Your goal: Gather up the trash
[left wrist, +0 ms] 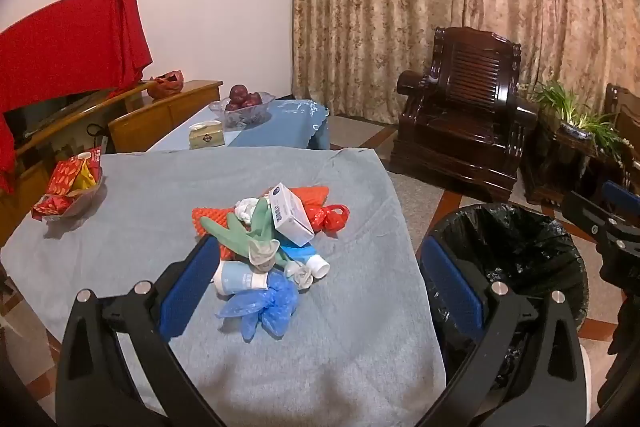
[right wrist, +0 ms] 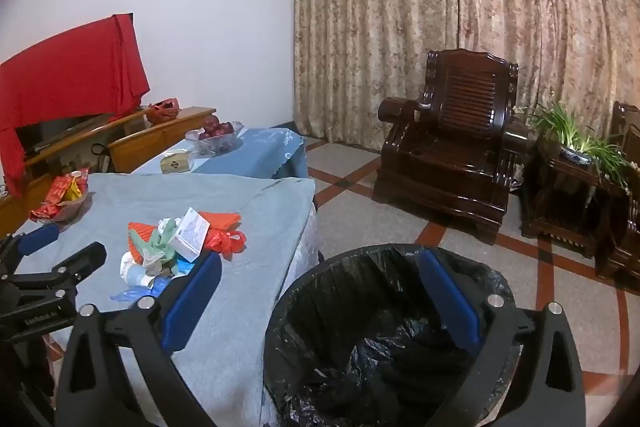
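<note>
Trash heaped on the table, lined bin beside it, both grippers spread wide and empty.

The trash pile [left wrist: 268, 239] (white box, green and blue gloves, red bag, tubes, crumpled tissue) lies mid-table [left wrist: 352, 307] on the grey cloth. The bin [right wrist: 384, 331], lined with a black bag, stands on the floor just off the table's right edge. The left gripper [left wrist: 320, 291] tilts down over the pile; the right gripper [right wrist: 320, 299] tilts down over the bin's rim.
</note>
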`<state>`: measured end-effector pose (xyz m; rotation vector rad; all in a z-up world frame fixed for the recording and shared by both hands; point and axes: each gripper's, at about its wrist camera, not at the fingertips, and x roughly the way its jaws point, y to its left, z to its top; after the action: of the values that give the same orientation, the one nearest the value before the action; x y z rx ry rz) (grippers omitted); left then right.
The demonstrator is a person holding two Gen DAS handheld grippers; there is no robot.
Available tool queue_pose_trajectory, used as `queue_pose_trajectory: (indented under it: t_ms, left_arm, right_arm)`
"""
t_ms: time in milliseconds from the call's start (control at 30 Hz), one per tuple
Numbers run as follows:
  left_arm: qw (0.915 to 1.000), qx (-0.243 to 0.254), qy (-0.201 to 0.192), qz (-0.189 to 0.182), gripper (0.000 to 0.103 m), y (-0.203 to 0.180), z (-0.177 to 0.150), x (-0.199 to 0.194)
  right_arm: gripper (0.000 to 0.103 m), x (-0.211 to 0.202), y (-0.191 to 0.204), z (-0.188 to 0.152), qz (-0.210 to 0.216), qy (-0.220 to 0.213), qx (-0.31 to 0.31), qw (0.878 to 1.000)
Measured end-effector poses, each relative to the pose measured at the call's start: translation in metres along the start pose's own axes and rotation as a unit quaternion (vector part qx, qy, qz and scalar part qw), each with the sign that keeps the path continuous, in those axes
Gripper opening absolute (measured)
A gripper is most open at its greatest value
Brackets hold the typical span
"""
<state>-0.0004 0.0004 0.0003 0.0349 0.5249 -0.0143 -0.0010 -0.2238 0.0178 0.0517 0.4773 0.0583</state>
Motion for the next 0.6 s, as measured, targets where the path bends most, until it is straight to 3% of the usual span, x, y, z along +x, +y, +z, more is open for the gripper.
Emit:
queue_pose_trajectory:
  t_ms: [600]
  left_arm:
    - [1.0, -0.002, 0.001, 0.0, 0.098, 0.0002, -0.0001, -0.0004]
  right_arm:
    - [0.097, 0.0008, 0.0017, 0.0, 0.0, -0.001, -0.003, 1.0]
